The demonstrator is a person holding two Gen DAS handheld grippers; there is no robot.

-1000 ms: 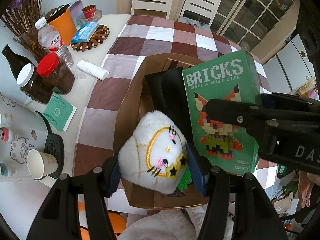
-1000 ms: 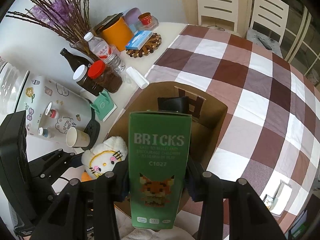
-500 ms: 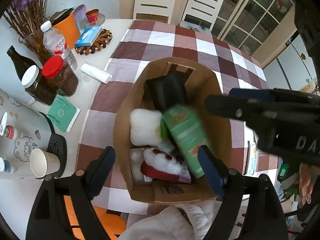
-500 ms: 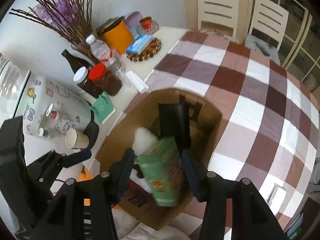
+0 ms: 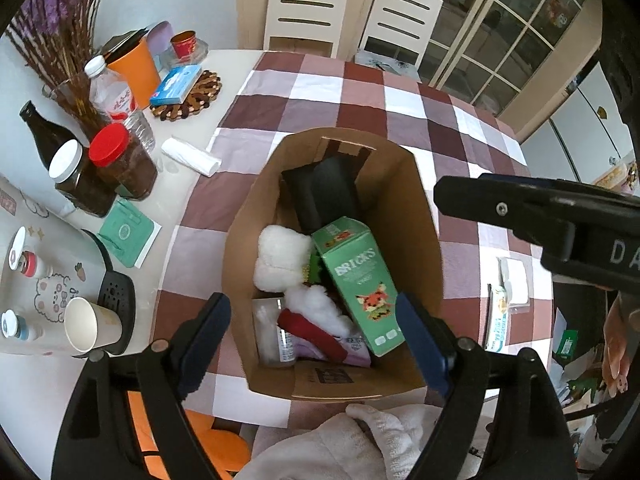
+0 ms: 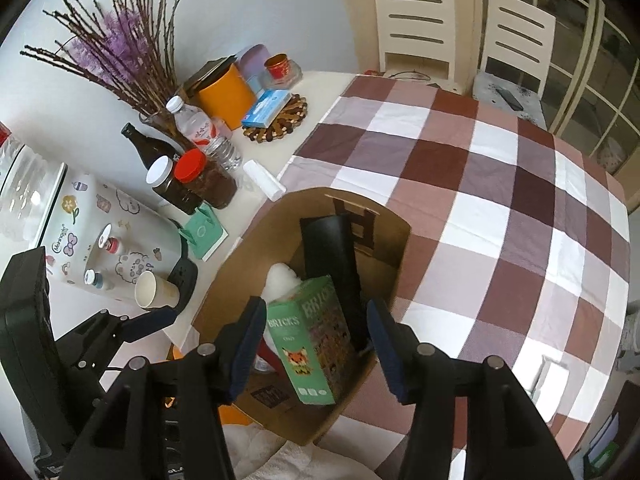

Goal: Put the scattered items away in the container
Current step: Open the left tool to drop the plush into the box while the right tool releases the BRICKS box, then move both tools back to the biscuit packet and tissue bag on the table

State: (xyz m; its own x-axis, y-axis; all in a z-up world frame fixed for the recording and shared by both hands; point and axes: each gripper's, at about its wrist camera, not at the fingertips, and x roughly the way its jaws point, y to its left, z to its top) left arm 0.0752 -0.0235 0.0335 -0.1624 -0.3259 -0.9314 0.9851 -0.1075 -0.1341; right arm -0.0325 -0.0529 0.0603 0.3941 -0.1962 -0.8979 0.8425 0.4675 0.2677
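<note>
Left wrist view: one paper bag (image 5: 412, 216); one bricks box (image 5: 360, 280); one white plush (image 5: 282, 258)

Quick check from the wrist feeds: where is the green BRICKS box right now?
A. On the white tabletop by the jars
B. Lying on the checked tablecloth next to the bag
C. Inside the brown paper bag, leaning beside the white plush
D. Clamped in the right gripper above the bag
C. The green BRICKS box lies tilted inside the brown paper bag next to the white plush, and the right gripper stands open above it, touching nothing.
</note>
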